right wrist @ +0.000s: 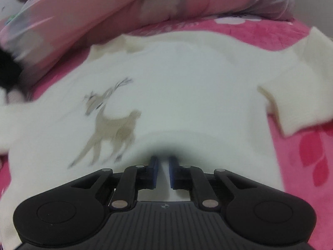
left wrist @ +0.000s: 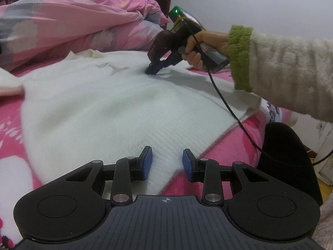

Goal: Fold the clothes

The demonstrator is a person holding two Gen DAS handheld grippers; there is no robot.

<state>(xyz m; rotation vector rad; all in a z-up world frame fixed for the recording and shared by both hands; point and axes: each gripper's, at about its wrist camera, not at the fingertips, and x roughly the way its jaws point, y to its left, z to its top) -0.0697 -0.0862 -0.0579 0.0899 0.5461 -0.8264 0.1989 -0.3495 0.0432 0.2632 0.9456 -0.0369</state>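
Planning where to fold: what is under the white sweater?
The white sweater lies flat on a pink flowered blanket, which shows around its edges. Whatever sits beneath its middle is covered. The right gripper presses on top.

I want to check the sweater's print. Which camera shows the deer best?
The right wrist view: the deer fills the sweater front, whole though slightly blurred. The left wrist view shows it only small, far off and foreshortened.

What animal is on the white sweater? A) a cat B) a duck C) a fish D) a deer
D, since the right wrist view shows a tan deer with antlers on the front of the white sweater, which lies spread on the pink bedspread.
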